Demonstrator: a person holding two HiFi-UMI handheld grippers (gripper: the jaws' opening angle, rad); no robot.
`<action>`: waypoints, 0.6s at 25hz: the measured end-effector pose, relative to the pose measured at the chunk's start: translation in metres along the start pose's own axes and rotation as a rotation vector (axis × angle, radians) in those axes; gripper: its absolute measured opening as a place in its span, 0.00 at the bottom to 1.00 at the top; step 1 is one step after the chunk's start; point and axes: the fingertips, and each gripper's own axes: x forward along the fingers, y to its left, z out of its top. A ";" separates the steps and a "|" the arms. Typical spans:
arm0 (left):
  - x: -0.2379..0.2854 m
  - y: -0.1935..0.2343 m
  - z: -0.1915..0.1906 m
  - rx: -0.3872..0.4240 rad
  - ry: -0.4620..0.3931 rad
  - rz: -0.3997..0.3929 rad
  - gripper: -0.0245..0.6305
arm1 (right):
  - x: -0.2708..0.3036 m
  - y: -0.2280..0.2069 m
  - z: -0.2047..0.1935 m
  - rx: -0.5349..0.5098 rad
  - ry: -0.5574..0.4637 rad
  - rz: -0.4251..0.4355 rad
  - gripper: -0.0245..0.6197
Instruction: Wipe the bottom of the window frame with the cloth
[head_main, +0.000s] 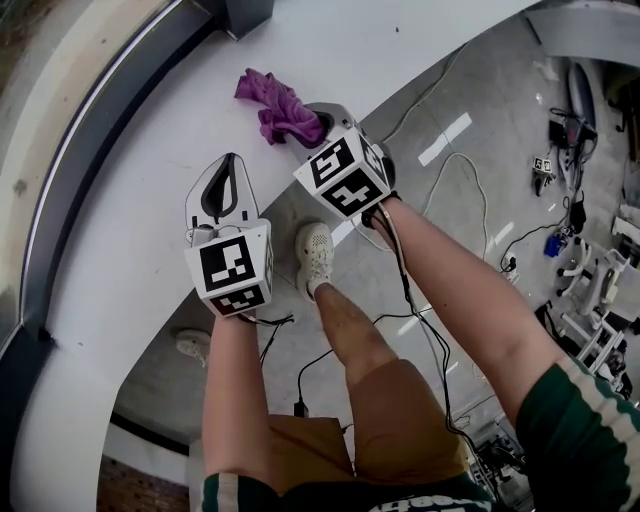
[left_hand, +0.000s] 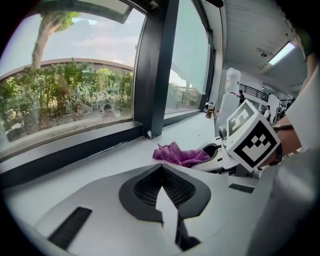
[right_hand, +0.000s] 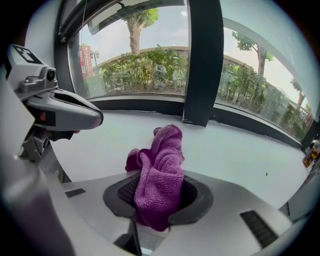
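Pinching the purple cloth (right_hand: 159, 175) tight, the right gripper (right_hand: 159, 205) should press it flat along the black window frame (right_hand: 140, 105) at 12 o'clock; the left gripper (left_hand: 162, 192) is closed, empty.

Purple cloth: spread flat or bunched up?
Bunched. The purple microfibre cloth is crumpled in folds, pinched by the right tongs, its far end heaped on the white sill.
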 end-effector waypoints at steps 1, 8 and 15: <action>-0.005 -0.003 -0.006 -0.001 -0.003 -0.001 0.04 | -0.001 0.005 -0.006 -0.005 0.003 0.000 0.23; -0.065 0.033 -0.033 -0.006 -0.023 0.011 0.04 | 0.003 0.076 -0.002 -0.061 0.020 0.023 0.24; -0.113 0.090 -0.058 -0.033 -0.051 0.054 0.04 | 0.015 0.140 0.015 -0.116 0.031 0.048 0.24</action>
